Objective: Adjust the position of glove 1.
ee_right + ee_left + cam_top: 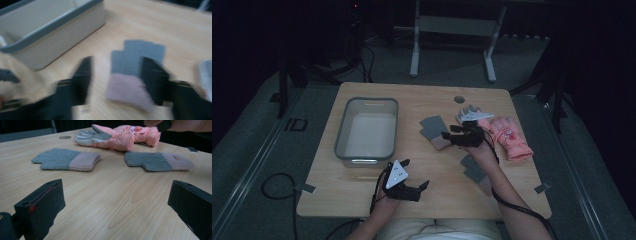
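A grey knitted glove with a pink cuff (434, 127) (135, 70) lies flat on the wooden table (432, 197), right of the bin. My right gripper (448, 136) (117, 61) hovers low over its cuff end. Its jaws straddle the glove with a gap at one side, so it is open; this view is blurred. A second matching knitted glove (474, 170) (157, 161) lies nearer the person. A pair of pink ski gloves (507, 135) (117, 137) rests at the right. My left gripper (416, 174) (117, 202) stands open and empty near the front edge.
A grey plastic bin (367, 130) (50, 37) with nothing in it sits on the left half of the table. A round cable hole (459, 99) marks the far edge. Beyond the table stand the legs of another desk (414, 55).
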The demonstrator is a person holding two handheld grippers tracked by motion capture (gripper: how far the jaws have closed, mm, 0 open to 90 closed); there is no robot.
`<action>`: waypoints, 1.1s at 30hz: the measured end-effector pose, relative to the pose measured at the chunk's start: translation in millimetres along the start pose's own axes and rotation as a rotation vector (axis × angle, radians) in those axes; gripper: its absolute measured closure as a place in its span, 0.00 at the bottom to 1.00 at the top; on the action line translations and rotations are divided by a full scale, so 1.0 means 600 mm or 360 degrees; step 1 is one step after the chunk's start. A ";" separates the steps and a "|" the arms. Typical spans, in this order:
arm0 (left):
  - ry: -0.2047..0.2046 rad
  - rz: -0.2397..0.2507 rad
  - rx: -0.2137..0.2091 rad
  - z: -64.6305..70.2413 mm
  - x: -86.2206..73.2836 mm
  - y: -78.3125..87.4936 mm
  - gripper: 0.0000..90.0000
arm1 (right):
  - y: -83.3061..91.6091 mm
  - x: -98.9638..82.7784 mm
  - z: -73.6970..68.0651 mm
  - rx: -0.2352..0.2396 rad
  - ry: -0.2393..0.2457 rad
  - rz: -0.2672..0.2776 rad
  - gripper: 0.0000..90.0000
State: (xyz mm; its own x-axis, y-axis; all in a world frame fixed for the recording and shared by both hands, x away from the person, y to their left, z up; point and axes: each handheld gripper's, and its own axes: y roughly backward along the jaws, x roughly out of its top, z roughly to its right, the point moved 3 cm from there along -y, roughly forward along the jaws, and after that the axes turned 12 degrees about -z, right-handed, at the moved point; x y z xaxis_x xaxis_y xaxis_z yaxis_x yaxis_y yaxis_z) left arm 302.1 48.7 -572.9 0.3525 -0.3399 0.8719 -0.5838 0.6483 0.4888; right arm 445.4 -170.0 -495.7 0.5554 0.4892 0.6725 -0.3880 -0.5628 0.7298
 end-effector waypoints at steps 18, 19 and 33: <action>0.0007 0.0009 -0.0005 -0.001 0.000 0.001 0.00 | -0.121 0.028 0.048 -0.0202 0.0084 -0.0273 0.71; 0.0008 0.0010 -0.0005 -0.001 0.000 0.001 0.00 | -0.125 0.029 0.051 -0.0205 0.0078 -0.0282 0.71; 0.0017 0.0014 0.0013 -0.001 -0.001 0.002 0.00 | -0.168 0.017 0.067 -0.0192 0.0004 -0.0386 0.83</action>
State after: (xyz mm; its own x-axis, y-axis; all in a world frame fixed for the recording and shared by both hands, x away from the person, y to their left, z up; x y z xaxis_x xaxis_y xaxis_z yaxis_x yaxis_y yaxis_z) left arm 301.7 50.3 -572.9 0.3552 -0.3268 0.8758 -0.5927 0.6458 0.4813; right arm 519.6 -135.1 -567.3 0.6411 0.6018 0.4763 -0.3286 -0.3456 0.8790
